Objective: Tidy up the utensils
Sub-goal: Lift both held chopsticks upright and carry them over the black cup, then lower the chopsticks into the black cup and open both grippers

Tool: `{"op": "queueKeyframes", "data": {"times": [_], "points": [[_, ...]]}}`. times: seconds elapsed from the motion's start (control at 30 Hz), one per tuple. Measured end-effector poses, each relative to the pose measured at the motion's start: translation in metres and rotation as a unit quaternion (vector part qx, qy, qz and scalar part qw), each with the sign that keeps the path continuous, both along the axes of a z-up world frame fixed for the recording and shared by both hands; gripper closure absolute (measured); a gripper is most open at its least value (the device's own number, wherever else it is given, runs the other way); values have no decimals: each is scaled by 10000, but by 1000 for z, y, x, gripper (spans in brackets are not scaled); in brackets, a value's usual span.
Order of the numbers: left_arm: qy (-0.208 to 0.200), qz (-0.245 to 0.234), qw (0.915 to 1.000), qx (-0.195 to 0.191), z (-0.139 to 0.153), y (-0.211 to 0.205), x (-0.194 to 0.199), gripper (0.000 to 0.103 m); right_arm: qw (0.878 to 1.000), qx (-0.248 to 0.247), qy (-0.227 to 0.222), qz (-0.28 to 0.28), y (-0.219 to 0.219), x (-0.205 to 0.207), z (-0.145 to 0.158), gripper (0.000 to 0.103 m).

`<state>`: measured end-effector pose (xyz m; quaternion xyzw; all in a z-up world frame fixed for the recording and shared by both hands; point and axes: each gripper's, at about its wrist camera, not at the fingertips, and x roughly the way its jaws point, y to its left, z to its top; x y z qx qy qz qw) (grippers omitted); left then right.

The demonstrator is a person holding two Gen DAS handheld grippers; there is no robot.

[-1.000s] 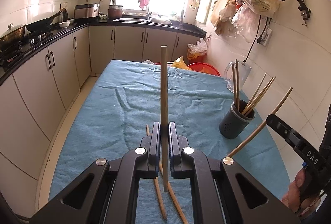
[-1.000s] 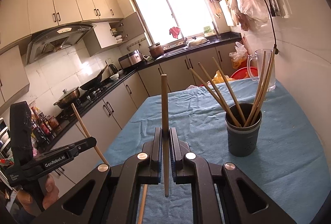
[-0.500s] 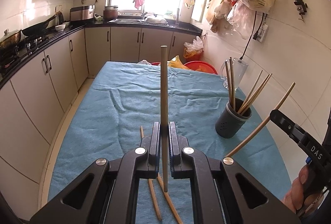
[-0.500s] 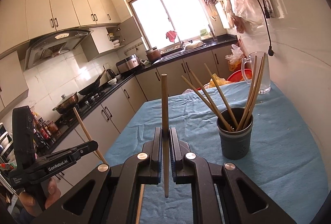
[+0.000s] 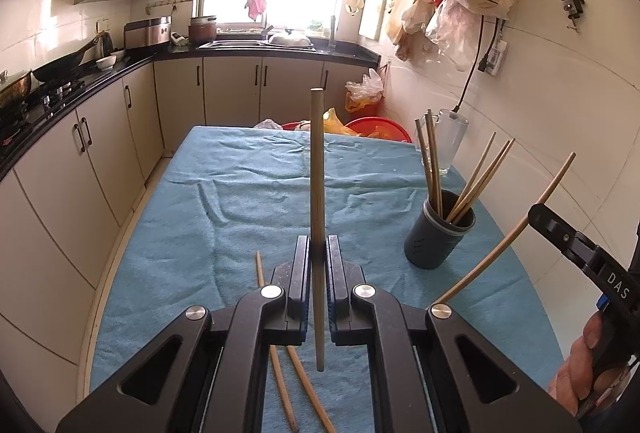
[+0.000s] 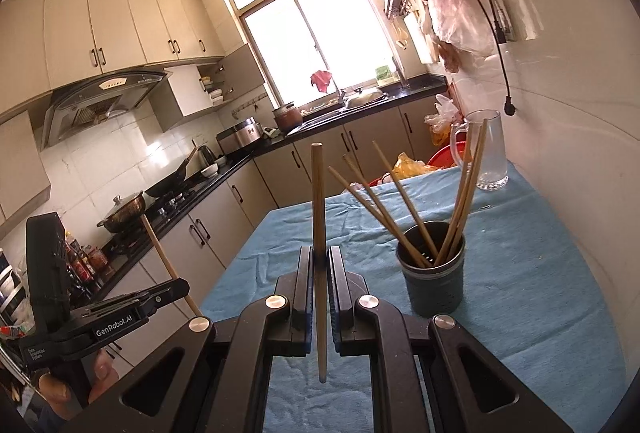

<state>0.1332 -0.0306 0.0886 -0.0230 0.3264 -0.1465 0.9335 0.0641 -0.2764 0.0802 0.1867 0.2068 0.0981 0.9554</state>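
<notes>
Above the blue terry tablecloth (image 5: 248, 193), mid-carry: left gripper (image 5: 318, 261) clamped on one upright wooden chopstick (image 5: 316, 169), right gripper (image 6: 319, 265) clamped on another chopstick (image 6: 319, 201). Next, probably: tilting each thin round stick tip-down into the dark cylindrical holder (image 6: 434, 283), already bristling with sticks. Two more loose chopsticks (image 5: 280, 385) lying flat on the cloth, awaiting pickup.

Left gripper (image 6: 176, 287) reads "GenRobot.AI"; right gripper (image 5: 538, 217) reads "DAS".
</notes>
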Motion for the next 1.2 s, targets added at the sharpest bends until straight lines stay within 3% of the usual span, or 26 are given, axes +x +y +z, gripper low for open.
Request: {"op": "queueKeyframes", "data": {"times": [0.8, 1.2], "points": [[-89, -430, 9990, 114, 14, -57, 8, 97, 9986, 98, -266, -444, -46, -20, 13, 95], [-180, -712, 9972, -125, 42, -95, 28, 96, 9952, 202, -480, -833, -85, -20, 31, 95]]}}
